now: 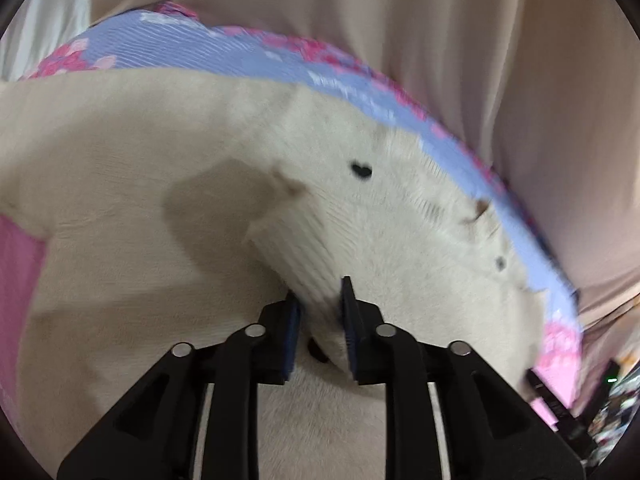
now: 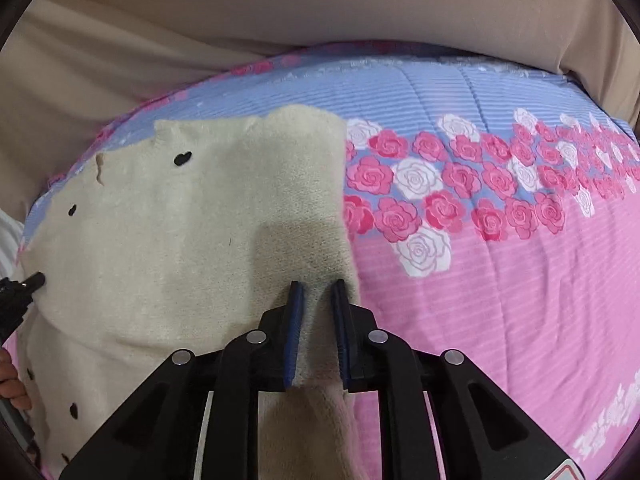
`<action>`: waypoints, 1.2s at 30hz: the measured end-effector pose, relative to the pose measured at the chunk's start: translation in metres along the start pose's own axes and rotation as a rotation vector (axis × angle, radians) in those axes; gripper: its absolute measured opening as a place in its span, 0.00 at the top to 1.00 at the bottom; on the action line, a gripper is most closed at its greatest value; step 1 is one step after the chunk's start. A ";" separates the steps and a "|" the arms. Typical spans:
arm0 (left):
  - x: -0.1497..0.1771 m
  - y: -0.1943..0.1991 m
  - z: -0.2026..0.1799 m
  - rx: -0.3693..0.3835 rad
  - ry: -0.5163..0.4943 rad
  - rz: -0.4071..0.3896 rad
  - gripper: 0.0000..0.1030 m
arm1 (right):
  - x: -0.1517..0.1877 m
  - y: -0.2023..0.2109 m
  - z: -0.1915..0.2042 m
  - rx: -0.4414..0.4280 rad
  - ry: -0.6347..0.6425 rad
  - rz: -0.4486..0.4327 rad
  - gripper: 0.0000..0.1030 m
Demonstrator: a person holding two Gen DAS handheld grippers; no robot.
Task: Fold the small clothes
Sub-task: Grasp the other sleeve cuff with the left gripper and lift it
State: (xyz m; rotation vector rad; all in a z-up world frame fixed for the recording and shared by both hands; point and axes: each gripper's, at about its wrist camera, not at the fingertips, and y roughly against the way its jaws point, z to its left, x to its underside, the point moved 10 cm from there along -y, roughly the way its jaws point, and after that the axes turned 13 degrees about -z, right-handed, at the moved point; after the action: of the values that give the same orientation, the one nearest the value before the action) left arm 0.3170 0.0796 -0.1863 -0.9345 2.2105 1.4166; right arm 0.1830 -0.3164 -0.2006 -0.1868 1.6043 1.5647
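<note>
Presently: cream fleece garment (image 2: 168, 240) on floral quilt (image 2: 500, 280), partly folded; left gripper (image 1: 320, 320) and right gripper (image 2: 316, 320) each clamping fleece; folding unfinished.

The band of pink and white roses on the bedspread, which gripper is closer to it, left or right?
Right. The right gripper grips the cream garment's edge right beside the rose band; the left gripper holds the garment's far side.

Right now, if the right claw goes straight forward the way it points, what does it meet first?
The right claw already grips the cream garment; straight ahead lies more of that cloth, then the flowered bedspread. Depth is uncertain.
</note>
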 end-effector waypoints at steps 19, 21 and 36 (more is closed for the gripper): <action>-0.114 0.112 0.292 -0.451 0.508 -0.343 0.24 | 0.017 0.071 0.046 -0.064 0.060 -0.019 0.79; -0.116 0.116 0.287 -0.419 0.520 -0.354 0.25 | 0.012 0.070 0.049 -0.062 0.079 -0.024 0.76; -0.012 -0.031 0.010 -0.066 0.155 0.051 0.33 | -0.076 -0.057 0.001 0.050 -0.098 0.065 0.43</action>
State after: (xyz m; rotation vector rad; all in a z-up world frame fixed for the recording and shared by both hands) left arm 0.3464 0.0841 -0.2039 -1.0500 2.3273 1.4944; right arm 0.2663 -0.3605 -0.1935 -0.0306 1.5844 1.5565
